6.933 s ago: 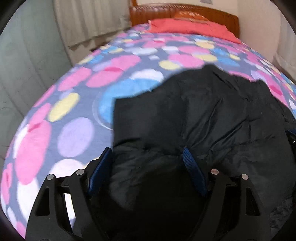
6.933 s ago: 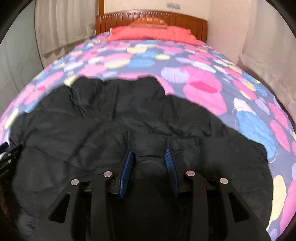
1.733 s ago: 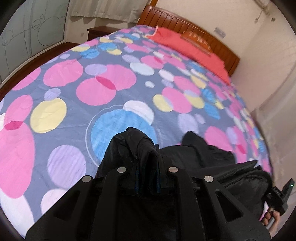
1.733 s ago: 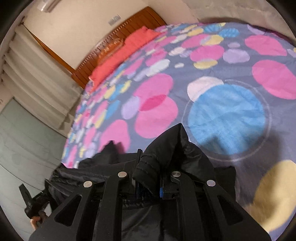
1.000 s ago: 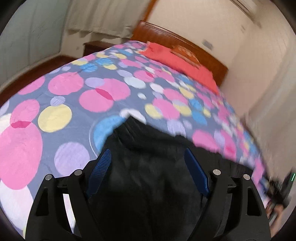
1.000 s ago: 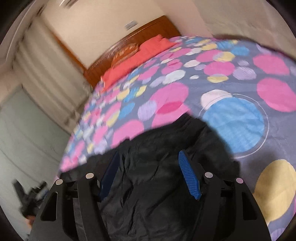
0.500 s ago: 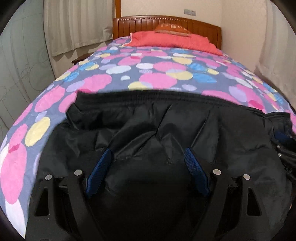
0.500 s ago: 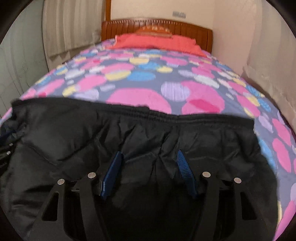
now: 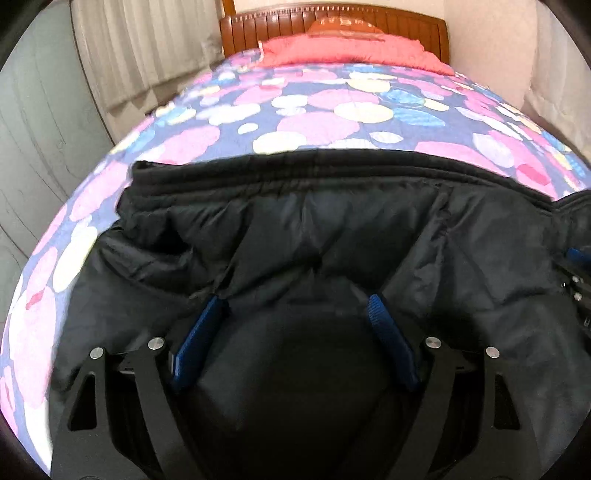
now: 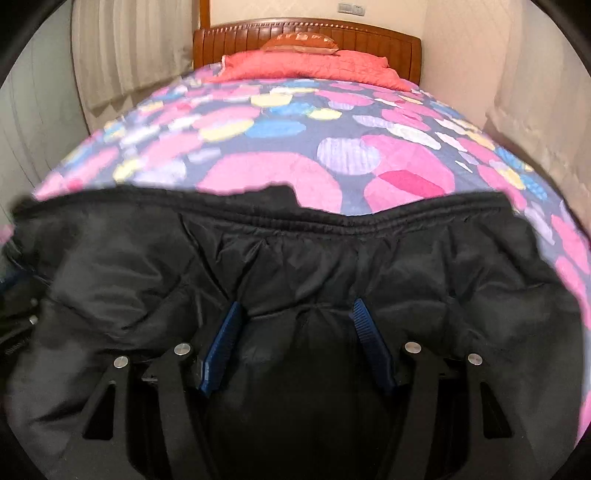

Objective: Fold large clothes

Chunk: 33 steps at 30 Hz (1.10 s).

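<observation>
A large black padded jacket (image 9: 332, 229) lies spread on the bed, its ribbed hem edge running across the far side; it also fills the lower half of the right wrist view (image 10: 332, 266). My left gripper (image 9: 295, 306) is open, its blue pads just above the jacket's left part. My right gripper (image 10: 295, 308) is open over the jacket's right part. Neither holds any cloth. The right gripper's tip shows at the right edge of the left wrist view (image 9: 576, 266).
The bed has a quilt with pink, blue and yellow circles (image 10: 277, 110). A red pillow cover (image 10: 314, 62) and a wooden headboard (image 10: 306, 33) are at the far end. Curtains (image 9: 140, 48) hang at the left, a wall (image 10: 535, 92) at the right.
Both grippers let go of the folded jacket edge about a second ago and opened. Since half a second ago they have drawn back slightly low over the jacket; the jacket lies still.
</observation>
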Each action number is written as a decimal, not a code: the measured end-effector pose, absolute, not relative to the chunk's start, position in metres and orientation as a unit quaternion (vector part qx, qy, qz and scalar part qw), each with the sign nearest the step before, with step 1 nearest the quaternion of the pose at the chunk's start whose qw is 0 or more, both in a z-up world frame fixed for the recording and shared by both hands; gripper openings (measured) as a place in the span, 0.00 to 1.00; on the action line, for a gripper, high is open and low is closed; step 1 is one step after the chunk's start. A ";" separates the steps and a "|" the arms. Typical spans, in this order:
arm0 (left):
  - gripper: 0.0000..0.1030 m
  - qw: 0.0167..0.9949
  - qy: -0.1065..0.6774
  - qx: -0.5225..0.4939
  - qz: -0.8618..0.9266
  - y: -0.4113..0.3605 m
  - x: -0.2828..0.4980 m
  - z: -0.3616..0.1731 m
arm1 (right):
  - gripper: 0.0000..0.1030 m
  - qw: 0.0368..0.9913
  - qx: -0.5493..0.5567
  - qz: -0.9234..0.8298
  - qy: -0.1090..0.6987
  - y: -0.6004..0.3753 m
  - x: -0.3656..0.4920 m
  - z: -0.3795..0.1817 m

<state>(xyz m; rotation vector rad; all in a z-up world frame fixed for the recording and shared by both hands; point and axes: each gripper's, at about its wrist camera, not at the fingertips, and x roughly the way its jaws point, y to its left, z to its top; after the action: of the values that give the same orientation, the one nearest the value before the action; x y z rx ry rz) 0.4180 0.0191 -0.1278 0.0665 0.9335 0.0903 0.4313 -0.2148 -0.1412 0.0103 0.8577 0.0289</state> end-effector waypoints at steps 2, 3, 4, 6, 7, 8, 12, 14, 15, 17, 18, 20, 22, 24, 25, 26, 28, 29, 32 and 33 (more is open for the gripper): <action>0.79 0.898 0.439 0.009 0.035 0.028 0.411 -0.109 | 0.61 0.919 0.026 0.004 0.394 -0.234 0.425 -0.122; 0.79 0.906 0.420 0.007 0.043 0.033 0.408 -0.098 | 0.61 0.922 0.028 -0.008 0.387 -0.243 0.425 -0.115; 0.79 0.912 0.408 0.011 0.052 0.036 0.409 -0.092 | 0.61 0.923 0.025 -0.022 0.383 -0.251 0.426 -0.110; 0.79 0.915 0.395 0.027 0.078 0.043 0.418 -0.089 | 0.61 0.920 0.004 -0.055 0.388 -0.267 0.434 -0.110; 0.79 0.911 0.401 0.028 0.088 0.048 0.424 -0.093 | 0.61 0.916 -0.006 -0.070 0.394 -0.274 0.438 -0.115; 0.79 0.905 0.412 0.022 0.103 0.056 0.432 -0.102 | 0.61 0.913 -0.010 -0.078 0.401 -0.279 0.440 -0.120; 0.82 0.892 0.436 0.023 0.118 0.067 0.442 -0.133 | 0.63 0.899 0.000 -0.070 0.433 -0.290 0.447 -0.152; 0.83 0.894 0.428 0.035 0.127 0.063 0.442 -0.140 | 0.63 0.898 0.003 -0.073 0.434 -0.291 0.449 -0.158; 0.83 0.894 0.427 0.042 0.130 0.061 0.443 -0.142 | 0.64 0.898 0.003 -0.073 0.434 -0.292 0.451 -0.161; 0.83 0.893 0.429 0.046 0.130 0.059 0.446 -0.149 | 0.64 0.901 0.013 -0.073 0.428 -0.294 0.452 -0.165; 0.84 0.893 0.429 0.041 0.129 0.060 0.447 -0.150 | 0.64 0.902 0.019 -0.071 0.426 -0.296 0.451 -0.166; 0.84 0.892 0.431 0.038 0.130 0.061 0.450 -0.153 | 0.64 0.902 0.027 -0.070 0.425 -0.298 0.450 -0.167; 0.84 0.890 0.434 0.045 0.132 0.060 0.450 -0.151 | 0.65 0.901 0.026 -0.070 0.427 -0.298 0.450 -0.163; 0.83 0.891 0.438 0.031 0.116 0.064 0.446 -0.144 | 0.65 0.902 0.039 -0.065 0.425 -0.300 0.446 -0.161; 0.83 0.890 0.443 0.021 0.108 0.067 0.444 -0.142 | 0.66 0.902 0.050 -0.063 0.425 -0.304 0.442 -0.158; 0.83 0.888 0.451 0.001 0.091 0.075 0.435 -0.135 | 0.66 0.901 0.072 -0.058 0.423 -0.309 0.431 -0.152; 0.84 0.889 0.451 -0.017 0.074 0.082 0.420 -0.126 | 0.66 0.904 0.093 -0.050 0.415 -0.317 0.410 -0.140; 0.84 0.891 0.447 -0.032 0.071 0.090 0.406 -0.117 | 0.66 0.906 0.099 -0.049 0.409 -0.321 0.399 -0.135; 0.88 0.899 0.424 -0.092 0.063 0.113 0.362 -0.099 | 0.69 0.910 0.123 -0.049 0.394 -0.339 0.353 -0.122; 0.89 0.900 0.416 -0.111 0.070 0.121 0.345 -0.095 | 0.71 0.909 0.132 -0.056 0.391 -0.346 0.337 -0.120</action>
<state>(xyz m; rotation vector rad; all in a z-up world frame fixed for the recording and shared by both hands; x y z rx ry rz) 0.3453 0.1209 -0.0953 -0.2292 0.8611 0.1454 0.3373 -0.3463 -0.1197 0.2719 0.8069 -0.1149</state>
